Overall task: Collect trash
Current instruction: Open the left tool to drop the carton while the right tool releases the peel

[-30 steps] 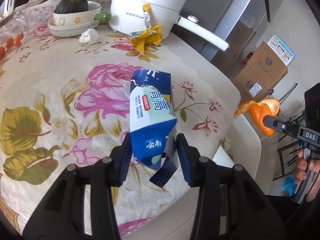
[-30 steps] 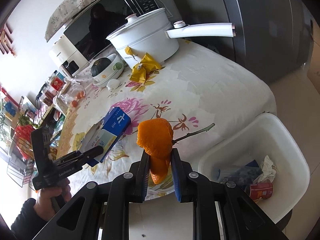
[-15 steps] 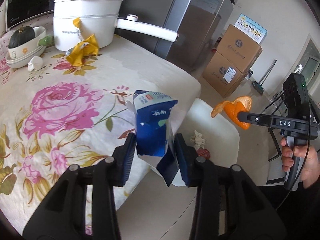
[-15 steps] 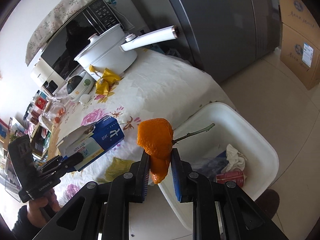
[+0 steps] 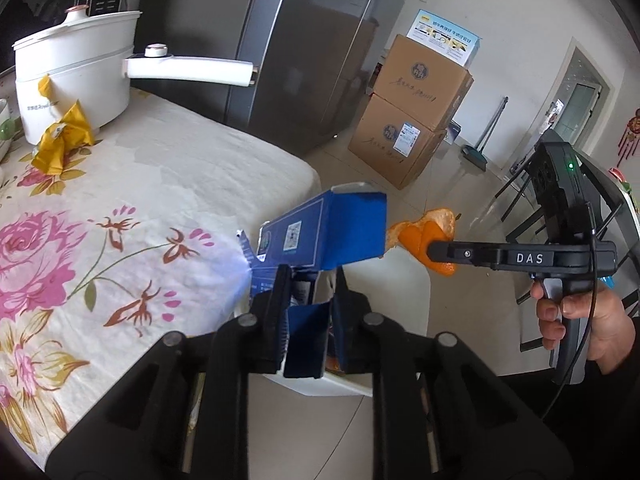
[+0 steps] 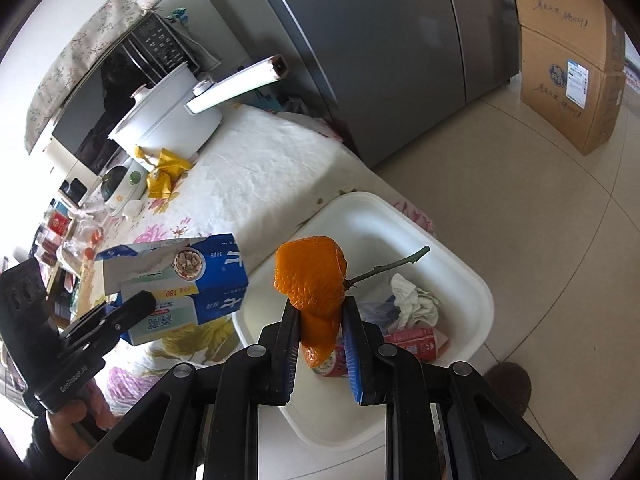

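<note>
My left gripper (image 5: 310,280) is shut on a torn blue carton (image 5: 332,232) and holds it in the air at the table's right edge; the carton also shows in the right wrist view (image 6: 180,280). My right gripper (image 6: 318,316) is shut on an orange peel (image 6: 312,280) with a thin stem, held above the white trash bin (image 6: 476,280). The peel also shows in the left wrist view (image 5: 428,236), just right of the carton. A crumpled yellow wrapper (image 5: 64,138) lies on the table by the white pot (image 5: 76,68).
The bin holds a white tissue (image 6: 412,300), a red can (image 6: 412,344) and a blue bag. The floral tablecloth (image 5: 160,200) covers the table. Two stacked cardboard boxes (image 5: 412,112) and a grey fridge (image 5: 304,48) stand behind. Bowls sit at the table's far left.
Both grippers have swung right, off the table toward the bin. The carton now hangs at the table's edge next to the peel, which is over the bin.
</note>
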`<control>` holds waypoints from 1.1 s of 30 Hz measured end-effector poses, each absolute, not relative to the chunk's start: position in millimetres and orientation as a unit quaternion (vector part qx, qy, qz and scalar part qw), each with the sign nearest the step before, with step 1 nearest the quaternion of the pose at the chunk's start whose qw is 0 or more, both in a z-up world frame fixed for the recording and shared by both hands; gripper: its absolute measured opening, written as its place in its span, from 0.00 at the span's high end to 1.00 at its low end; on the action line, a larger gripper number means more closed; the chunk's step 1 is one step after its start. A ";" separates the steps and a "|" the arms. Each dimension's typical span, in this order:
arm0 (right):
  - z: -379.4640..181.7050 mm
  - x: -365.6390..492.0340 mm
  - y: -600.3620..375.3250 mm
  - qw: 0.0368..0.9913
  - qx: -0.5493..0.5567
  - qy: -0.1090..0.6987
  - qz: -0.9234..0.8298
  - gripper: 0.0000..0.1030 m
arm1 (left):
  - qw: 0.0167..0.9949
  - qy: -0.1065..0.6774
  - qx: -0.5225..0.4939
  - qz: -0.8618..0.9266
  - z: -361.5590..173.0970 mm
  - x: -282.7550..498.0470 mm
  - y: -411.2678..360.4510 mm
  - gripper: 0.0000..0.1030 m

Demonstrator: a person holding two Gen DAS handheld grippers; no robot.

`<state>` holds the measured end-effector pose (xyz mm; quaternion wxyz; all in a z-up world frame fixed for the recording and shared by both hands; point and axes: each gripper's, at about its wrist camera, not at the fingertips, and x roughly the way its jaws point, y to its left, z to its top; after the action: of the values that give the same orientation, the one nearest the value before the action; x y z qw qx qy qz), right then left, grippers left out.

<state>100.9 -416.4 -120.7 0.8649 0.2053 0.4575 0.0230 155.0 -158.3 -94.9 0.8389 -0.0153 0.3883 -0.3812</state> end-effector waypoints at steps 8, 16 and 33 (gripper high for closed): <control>-121.5 99.1 -426.2 0.864 0.212 0.457 0.015 0.79 | 0.841 0.379 0.001 -0.387 -95.2 151.7 -175.7 0.84; -118.0 97.2 -428.6 0.866 0.215 0.452 0.012 0.79 | 0.834 0.385 -0.001 -0.396 -102.5 151.9 -187.8 0.88; -118.6 97.7 -435.3 0.863 0.215 0.456 0.004 0.79 | 0.845 0.420 0.006 -0.330 -120.1 160.0 -188.7 0.19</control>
<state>97.7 -435.3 -118.6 0.8634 0.2154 0.4561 0.0043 160.0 -188.7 -120.1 0.8452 0.0058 0.4201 -0.3304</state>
